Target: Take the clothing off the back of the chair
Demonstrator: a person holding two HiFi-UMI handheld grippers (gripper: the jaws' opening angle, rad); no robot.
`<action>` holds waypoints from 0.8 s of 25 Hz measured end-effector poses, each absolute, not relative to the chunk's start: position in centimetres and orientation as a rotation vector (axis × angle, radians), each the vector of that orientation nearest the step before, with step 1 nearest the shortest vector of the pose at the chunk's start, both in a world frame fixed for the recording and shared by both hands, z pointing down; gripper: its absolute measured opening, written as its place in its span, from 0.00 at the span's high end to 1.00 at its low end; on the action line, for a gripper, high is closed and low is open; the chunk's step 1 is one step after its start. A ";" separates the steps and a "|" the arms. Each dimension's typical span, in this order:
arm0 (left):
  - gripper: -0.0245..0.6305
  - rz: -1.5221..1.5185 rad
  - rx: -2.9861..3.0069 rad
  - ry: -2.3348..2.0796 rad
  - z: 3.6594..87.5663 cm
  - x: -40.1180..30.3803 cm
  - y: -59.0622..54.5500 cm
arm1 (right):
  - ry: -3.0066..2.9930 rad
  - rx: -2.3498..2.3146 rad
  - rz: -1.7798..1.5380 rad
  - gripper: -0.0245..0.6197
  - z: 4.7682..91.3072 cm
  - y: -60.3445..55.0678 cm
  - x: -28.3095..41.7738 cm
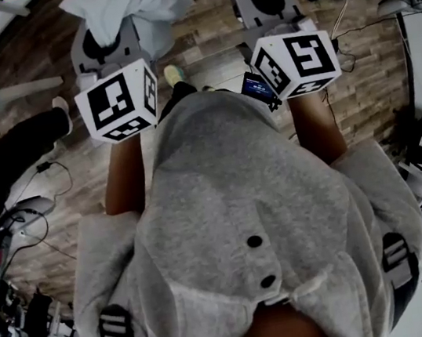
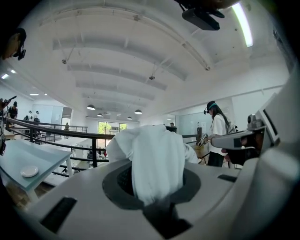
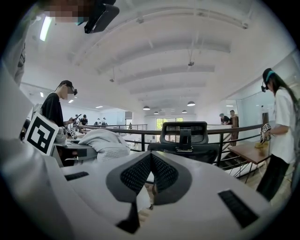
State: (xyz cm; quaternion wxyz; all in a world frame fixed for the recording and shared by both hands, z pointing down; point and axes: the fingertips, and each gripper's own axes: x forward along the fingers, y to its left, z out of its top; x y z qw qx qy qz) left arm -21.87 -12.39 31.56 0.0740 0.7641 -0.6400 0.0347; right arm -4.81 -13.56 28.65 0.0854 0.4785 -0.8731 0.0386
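Closest to the head camera is the person's own grey hooded top (image 1: 251, 221), with both forearms reaching out from under it over a wooden floor (image 1: 198, 39). Each forearm ends at a marker cube (image 1: 117, 101) on its gripper.

The left gripper (image 2: 154, 197) has its jaws pinching the clothing (image 2: 154, 159). The fabric rises out from between the dark pads in a thick bunched column, then spreads into a loose crumpled mass above them. It is white and soft, full of rounded folds. From the right gripper view, one stretch of it shows a fine dotted weave. In the head view it sits as a rumpled white heap at the tip of the left gripper, held in the air above the floor.

The right gripper (image 3: 151, 183) has its jaws pressed together, the mesh pads meeting in a narrow point with nothing caught between them.

Beyond the right gripper's jaws stands the chair (image 3: 183, 140), black, with a headrest on top. The clothing hangs clear of it, off to its left, with the left gripper beneath it.

Farther back a dark railing (image 2: 70, 133) crosses the room. At the left of the left gripper view a pale surface (image 2: 14, 154) carries a small round white dish (image 2: 29, 171). To the right a person (image 2: 216, 136) in a white top stands by the wall.
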 end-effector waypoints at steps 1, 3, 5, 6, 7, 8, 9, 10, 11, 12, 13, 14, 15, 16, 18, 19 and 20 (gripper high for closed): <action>0.82 0.107 2.298 -1.918 31.5 -21.2 -11.8 | -2.605 1.429 0.113 0.95 28.6 -12.9 -4.3; 0.82 0.110 2.299 -1.917 31.4 -20.0 -10.3 | -2.610 1.436 0.108 0.94 28.4 -11.5 -3.1; 0.82 0.116 2.295 -1.915 31.3 -18.9 -8.6 | -2.616 1.446 0.109 0.95 28.1 -9.7 -1.8; 0.82 0.122 2.294 -1.913 31.2 -18.3 -7.7 | -2.618 1.450 0.111 0.94 27.9 -8.8 -1.2; 0.82 0.130 2.292 -1.911 31.2 -17.8 -6.8 | -2.619 1.453 0.115 0.95 27.9 -7.9 -0.6; 0.82 0.133 2.293 -1.909 31.1 -17.2 -6.0 | -2.620 1.457 0.118 0.94 27.8 -7.0 0.1; 0.82 0.132 2.296 -1.904 30.9 -16.6 -5.2 | -2.620 1.464 0.120 0.95 27.7 -6.2 0.8; 0.82 0.129 2.301 -1.898 30.7 -16.0 -4.4 | -2.621 1.473 0.121 0.94 27.6 -5.4 1.5; 0.82 0.125 2.306 -1.893 30.5 -15.4 -3.7 | -2.621 1.484 0.119 0.95 27.4 -4.7 2.2; 0.82 0.123 2.311 -1.890 30.4 -14.8 -3.1 | -2.623 1.495 0.116 0.95 27.3 -4.0 2.8; 0.82 0.124 2.317 -1.886 30.2 -14.2 -2.5 | -2.626 1.506 0.114 0.94 27.1 -3.3 3.4; 0.82 0.125 2.325 -1.882 30.1 -13.6 -1.9 | -2.631 1.515 0.110 0.94 27.0 -2.6 3.9; 0.81 0.124 2.335 -1.877 29.9 -13.0 -1.5 | -2.636 1.524 0.104 0.94 26.8 -2.1 4.4; 0.82 0.121 2.345 -1.873 29.8 -12.4 -1.1 | -2.643 1.535 0.097 0.94 26.6 -1.6 5.0; 0.81 0.118 2.359 -1.866 29.7 -11.3 -0.4 | -2.648 1.555 0.092 0.94 26.4 -0.7 6.2; 0.81 0.119 2.362 -1.862 29.8 -10.7 0.0 | -2.646 1.561 0.095 0.95 26.5 -0.3 6.8; 0.82 0.119 2.365 -1.859 29.8 -10.2 0.3 | -2.643 1.566 0.099 0.94 26.7 -0.1 7.3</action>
